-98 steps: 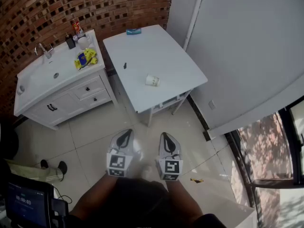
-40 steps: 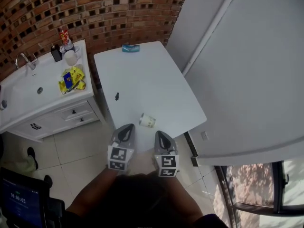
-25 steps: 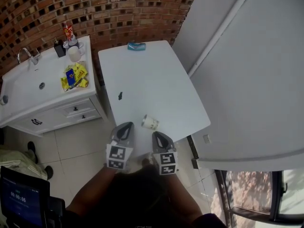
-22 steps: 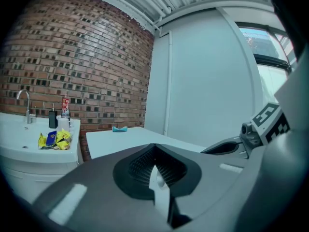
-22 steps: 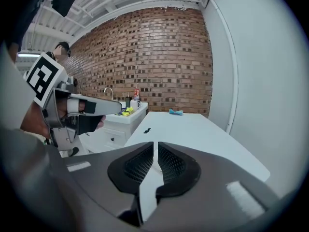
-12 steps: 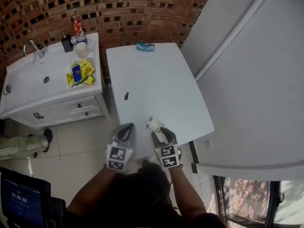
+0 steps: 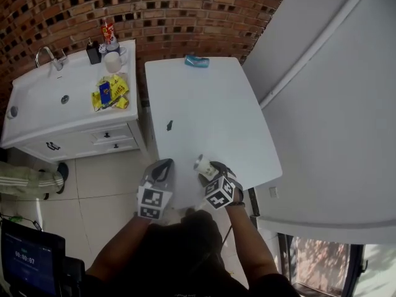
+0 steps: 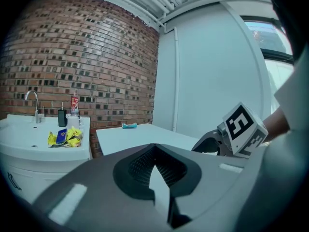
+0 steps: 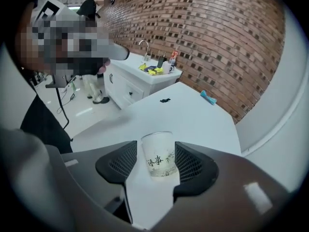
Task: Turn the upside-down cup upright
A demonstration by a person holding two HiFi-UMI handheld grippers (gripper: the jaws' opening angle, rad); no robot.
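A white paper cup (image 9: 157, 153) with dark print stands on the white table (image 7: 210, 104) near its front edge, wide rim up. It shows in the head view as a cup (image 7: 202, 164) with its mouth towards the camera. My right gripper (image 9: 155, 151) points steeply down around it. Its jaws are opening, with the cup between the pads (image 9: 192, 163) and a thin gap on each side. In the head view the right gripper (image 7: 210, 169) is rolled over. My left gripper (image 7: 162, 167) hangs just left of it, shut and holding nothing, and the left gripper (image 8: 153, 148) tips meet.
A white sink cabinet (image 7: 37, 113) stands left of the table, with yellow packets (image 7: 111, 91), a mug and bottles on it. A blue object (image 7: 197, 61) lies at the table's far edge and a small black item (image 7: 169, 125) mid-table. A brick wall is behind, a white wall to the right.
The cup lay on its side on the table; my right gripper closed on it, rolled and sank. Now the cup stands rim up and the jaws have parted. The left gripper drifted slightly.
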